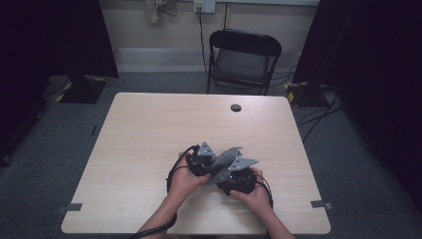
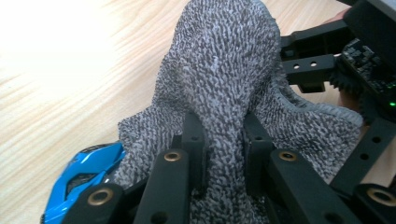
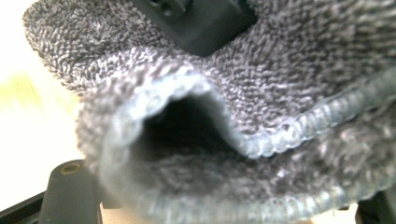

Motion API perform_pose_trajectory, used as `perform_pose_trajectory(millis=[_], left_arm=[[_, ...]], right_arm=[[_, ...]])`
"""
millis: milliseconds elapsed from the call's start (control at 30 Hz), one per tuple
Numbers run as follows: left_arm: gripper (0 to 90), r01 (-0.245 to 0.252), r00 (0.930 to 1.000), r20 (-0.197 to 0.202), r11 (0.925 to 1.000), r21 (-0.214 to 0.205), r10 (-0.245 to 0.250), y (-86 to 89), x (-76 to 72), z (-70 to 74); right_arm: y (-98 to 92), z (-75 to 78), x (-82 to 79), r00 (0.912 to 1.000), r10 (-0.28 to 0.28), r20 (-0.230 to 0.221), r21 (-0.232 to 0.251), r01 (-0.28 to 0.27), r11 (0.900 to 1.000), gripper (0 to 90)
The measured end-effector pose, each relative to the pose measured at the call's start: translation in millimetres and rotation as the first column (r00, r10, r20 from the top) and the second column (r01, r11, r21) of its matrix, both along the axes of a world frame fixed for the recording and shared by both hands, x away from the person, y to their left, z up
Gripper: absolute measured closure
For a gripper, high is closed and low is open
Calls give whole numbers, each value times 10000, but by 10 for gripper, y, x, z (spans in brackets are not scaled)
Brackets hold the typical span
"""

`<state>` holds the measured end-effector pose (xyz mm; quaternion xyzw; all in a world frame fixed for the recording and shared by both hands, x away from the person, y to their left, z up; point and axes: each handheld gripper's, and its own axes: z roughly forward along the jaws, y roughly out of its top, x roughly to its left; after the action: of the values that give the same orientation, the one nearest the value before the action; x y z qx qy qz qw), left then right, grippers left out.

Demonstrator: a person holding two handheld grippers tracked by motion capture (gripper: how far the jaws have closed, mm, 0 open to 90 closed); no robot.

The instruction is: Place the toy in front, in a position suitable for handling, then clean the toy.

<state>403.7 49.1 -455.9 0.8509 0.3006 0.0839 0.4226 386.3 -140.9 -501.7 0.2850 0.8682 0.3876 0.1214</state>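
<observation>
Your left gripper pinches a fold of the grey terry cloth, its jaws pressed tight on the bunched fabric just above the wooden table. Your right gripper sits just beside the cloth's hemmed edge; whether its jaws clamp it you cannot tell. A blue toy car lies touching the cloth's lower corner.

A light wooden table with a pale grain and rounded corners stands on grey carpet. Near its far edge, a little right of the middle, is a small round dark cable hole. Most of the tabletop is bare. In the left gripper view, a small blue toy car lies on the wood, touching the edge of a grey cloth that is held up over the near part of the table.
</observation>
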Motion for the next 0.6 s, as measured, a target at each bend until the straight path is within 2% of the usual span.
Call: perform_pose_trajectory(millis=[200, 367, 467, 500, 600], left_arm=[[758, -261, 9996, 147, 9996, 70, 260, 42, 56, 1], [758, -508, 9987, 98, 9987, -55, 509, 128, 99, -14], [757, -556, 9984, 108, 9984, 56, 556, 167, 122, -11], [757, -713, 9974, 78, 9973, 166, 711, 213, 149, -16], [757, -807, 9967, -28, 9967, 101, 807, 265, 176, -36]], right_arm=[[1, 0, 0, 10000, -1, 2, -2, 1, 10000, 239], [0, 0, 1, 10000, 9, 12, -15, -9, 10000, 239], [0, 0, 1, 10000, 10, 15, -16, -10, 10000, 239], [0, 0, 1, 10000, 11, 13, -6, -11, 10000, 239], [0, 0, 2, 10000, 19, 13, -5, -19, 10000, 239]])
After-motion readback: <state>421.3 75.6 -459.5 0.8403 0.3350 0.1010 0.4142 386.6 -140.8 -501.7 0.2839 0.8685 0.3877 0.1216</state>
